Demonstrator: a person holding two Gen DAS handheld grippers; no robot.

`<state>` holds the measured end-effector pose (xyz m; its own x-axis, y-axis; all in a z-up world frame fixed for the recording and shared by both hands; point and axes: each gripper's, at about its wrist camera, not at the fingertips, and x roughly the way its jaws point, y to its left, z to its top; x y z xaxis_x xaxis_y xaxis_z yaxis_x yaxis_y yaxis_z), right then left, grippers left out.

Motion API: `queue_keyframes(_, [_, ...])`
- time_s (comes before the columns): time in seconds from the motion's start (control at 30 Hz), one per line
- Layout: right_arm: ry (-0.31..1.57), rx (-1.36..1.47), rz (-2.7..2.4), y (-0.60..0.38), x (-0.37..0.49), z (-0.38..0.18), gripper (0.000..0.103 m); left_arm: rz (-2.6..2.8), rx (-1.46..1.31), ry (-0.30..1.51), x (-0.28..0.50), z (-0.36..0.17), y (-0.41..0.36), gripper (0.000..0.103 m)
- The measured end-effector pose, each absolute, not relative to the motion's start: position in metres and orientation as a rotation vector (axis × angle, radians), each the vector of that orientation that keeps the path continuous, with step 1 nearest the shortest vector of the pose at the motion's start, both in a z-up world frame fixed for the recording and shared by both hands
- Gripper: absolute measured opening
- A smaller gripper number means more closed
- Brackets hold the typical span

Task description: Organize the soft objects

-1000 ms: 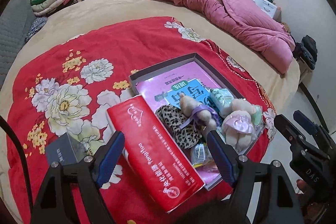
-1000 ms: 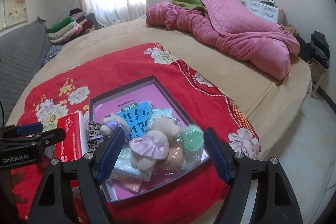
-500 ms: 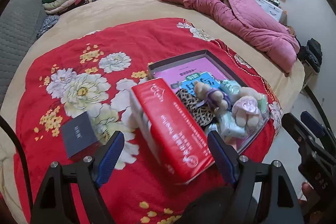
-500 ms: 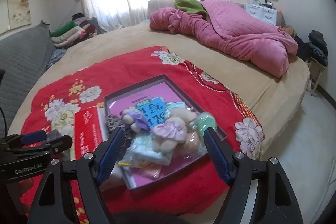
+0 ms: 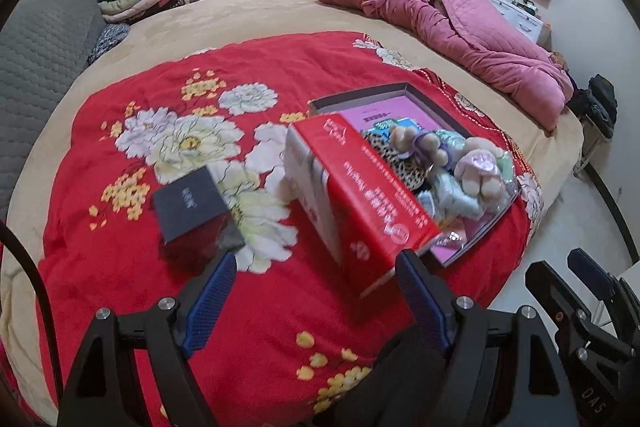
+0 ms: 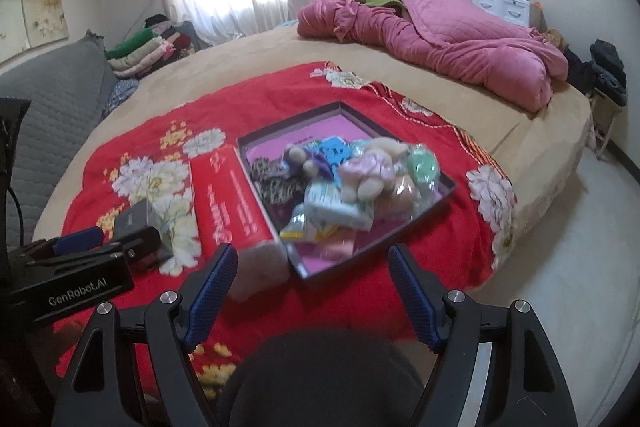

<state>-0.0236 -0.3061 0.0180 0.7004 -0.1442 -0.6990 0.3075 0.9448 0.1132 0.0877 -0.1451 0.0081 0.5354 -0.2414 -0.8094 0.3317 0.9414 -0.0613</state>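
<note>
bedroom, red floral blanket [image 5: 120, 227] on tan bed | shallow dark box [image 6: 448, 187] heaped with plush toys [image 6: 372, 171], soft packets, blurred | red carton [image 5: 360, 195] against its left wall, print unreadable | small dark box [image 5: 192, 203] beside | left gripper [image 5: 316, 299] marked GenRobot.AI, right gripper [image 6: 310, 291]: both spread wide, empty, above blanket

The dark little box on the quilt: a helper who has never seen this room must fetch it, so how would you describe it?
Find the red flowered quilt on the big round bed. Left of the long red carton beside the toy tray lies a dark little box, apart from both. It is the only small, flat, navy-grey thing there, resting on a white flower.
</note>
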Motion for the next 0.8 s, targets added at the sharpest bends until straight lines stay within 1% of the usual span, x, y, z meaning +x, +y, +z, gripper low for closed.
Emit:
queue_keyframes(0.4, [0.828,0.256,-0.316,-0.310,-0.044,0.001,0.079,-0.321,0.099,0.941,0.053,0.004,-0.121,0.081])
queue_keyframes(0.8, [0.815,0.214,-0.296,-0.294,-0.052,0.007,0.079,-0.310,0.106,0.964,0.041,-0.007,-0.121,0.081])
